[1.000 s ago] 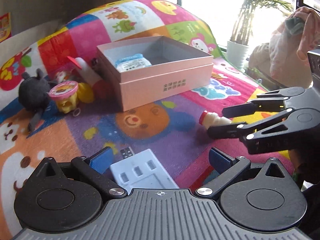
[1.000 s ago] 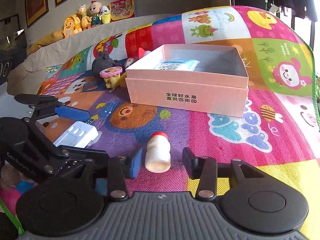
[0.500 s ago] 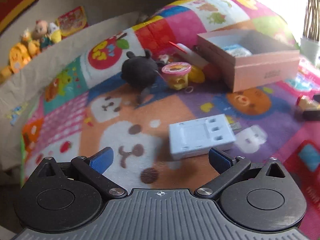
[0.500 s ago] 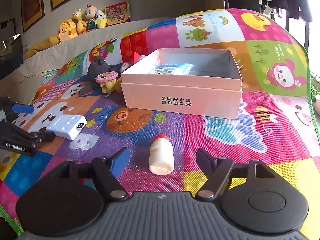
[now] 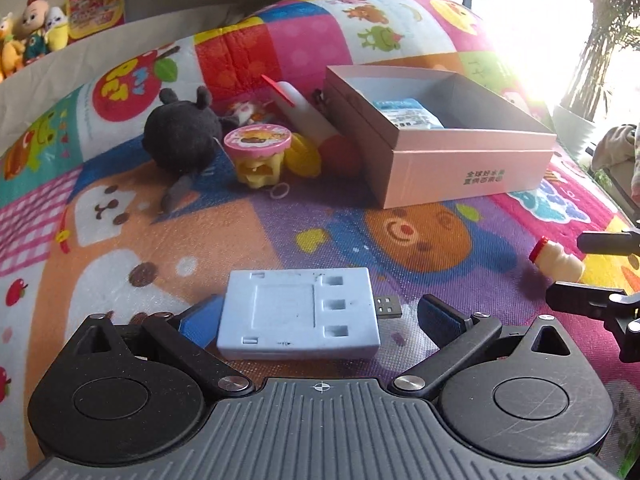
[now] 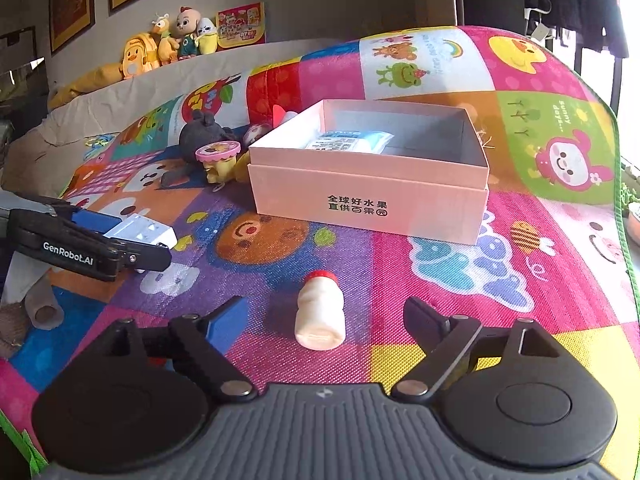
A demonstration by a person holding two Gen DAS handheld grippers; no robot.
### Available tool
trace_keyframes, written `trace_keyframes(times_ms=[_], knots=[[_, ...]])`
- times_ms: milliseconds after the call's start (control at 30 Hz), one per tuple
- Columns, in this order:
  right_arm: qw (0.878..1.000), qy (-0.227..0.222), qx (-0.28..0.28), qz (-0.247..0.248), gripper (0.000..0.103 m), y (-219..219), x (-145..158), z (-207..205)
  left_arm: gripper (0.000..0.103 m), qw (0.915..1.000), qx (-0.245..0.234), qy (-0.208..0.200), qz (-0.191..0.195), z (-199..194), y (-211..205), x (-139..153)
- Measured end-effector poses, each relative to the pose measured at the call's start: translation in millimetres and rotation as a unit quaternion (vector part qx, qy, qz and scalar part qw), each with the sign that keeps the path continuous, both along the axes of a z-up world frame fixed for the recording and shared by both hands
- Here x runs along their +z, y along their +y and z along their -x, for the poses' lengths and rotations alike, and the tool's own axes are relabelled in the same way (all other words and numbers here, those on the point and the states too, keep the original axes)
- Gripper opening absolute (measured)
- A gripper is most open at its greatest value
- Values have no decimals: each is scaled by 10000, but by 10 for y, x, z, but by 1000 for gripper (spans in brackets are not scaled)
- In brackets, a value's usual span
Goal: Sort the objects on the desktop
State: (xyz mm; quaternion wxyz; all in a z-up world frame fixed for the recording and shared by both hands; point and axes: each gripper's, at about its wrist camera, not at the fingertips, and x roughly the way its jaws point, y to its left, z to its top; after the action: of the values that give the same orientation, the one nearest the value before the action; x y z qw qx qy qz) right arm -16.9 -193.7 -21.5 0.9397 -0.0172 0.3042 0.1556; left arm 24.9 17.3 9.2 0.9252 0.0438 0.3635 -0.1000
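Note:
A pale blue plug adapter point(image 5: 298, 314) lies flat on the patchwork play mat between the fingers of my left gripper point(image 5: 320, 320). Its jaws stand wide and the right pad is clear of the adapter's USB plug. A small white drink bottle point(image 6: 320, 314) with a red cap lies on the mat between the fingers of my right gripper point(image 6: 326, 316). Those jaws are opening and neither pad touches the bottle. Beyond both stands an open pink box point(image 6: 368, 204) holding a blue-and-white packet point(image 6: 348, 140). The right wrist view shows the left gripper point(image 6: 136, 236) around the adapter point(image 6: 142, 230).
Left of the pink box point(image 5: 468, 168) sit a black plush toy point(image 5: 180, 136), a yellow toy cup with a pink lid point(image 5: 258, 152) and a white bottle with a red cap point(image 5: 304, 116). Plush toys point(image 6: 172, 40) line the back ledge. The mat's green edge point(image 6: 624, 240) runs along the right.
My right gripper's jaws have spread away from the drink bottle, which stays lying on the mat. My left gripper swung left, then closed in until the adapter lies between its fingers.

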Motion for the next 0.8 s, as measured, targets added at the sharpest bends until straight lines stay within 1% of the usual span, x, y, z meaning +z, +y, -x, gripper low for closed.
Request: trace_keyframes(times_ms=[33, 100, 200, 267, 300, 333, 367, 433, 500, 567, 633, 667, 800], knots=[[10000, 1, 4, 5, 86, 2, 0, 1, 103, 10000, 17, 35, -52, -6, -27, -20], [10000, 10, 37, 25, 86, 8, 3, 0, 103, 9999, 59, -20, -110, 10, -49, -42], [10000, 37, 10, 84, 86, 20, 14, 21, 103, 9999, 128, -71, -32, 55, -25, -49], [10000, 43, 27, 40, 75, 23, 23, 55, 103, 9999, 132, -107, 14, 86, -12, -48], [10000, 47, 34, 57, 61, 34, 26, 65, 103, 9998, 134, -120, 41, 91, -5, -48], [9999, 122, 57, 108, 50, 55, 29, 61, 103, 9998, 138, -126, 62, 91, 0, -48], [9997, 215, 43, 132, 48, 74, 30, 45, 103, 9998, 145, -133, 76, 90, 3, -49], [9991, 401, 92, 71, 49, 97, 40, 22, 103, 9997, 155, -148, 99, 93, 9, -49], [9982, 517, 300, -50, 49, 108, 65, 32, 103, 9996, 163, -160, 167, 95, 30, -48], [9978, 430, 498, -6, 53, 142, 107, 81, 103, 9994, 174, -173, 248, 100, 51, -46], [9977, 249, 608, 159, 58, 169, 147, 125, 103, 9992, 184, -184, 300, 102, 62, -45], [9974, 193, 654, 228, 59, 182, 162, 143, 103, 9991, 191, -190, 318, 104, 65, -46], [9960, 332, 826, 80, 59, 208, 160, 119, 103, 9991, 197, -192, 332, 106, 66, -45]])
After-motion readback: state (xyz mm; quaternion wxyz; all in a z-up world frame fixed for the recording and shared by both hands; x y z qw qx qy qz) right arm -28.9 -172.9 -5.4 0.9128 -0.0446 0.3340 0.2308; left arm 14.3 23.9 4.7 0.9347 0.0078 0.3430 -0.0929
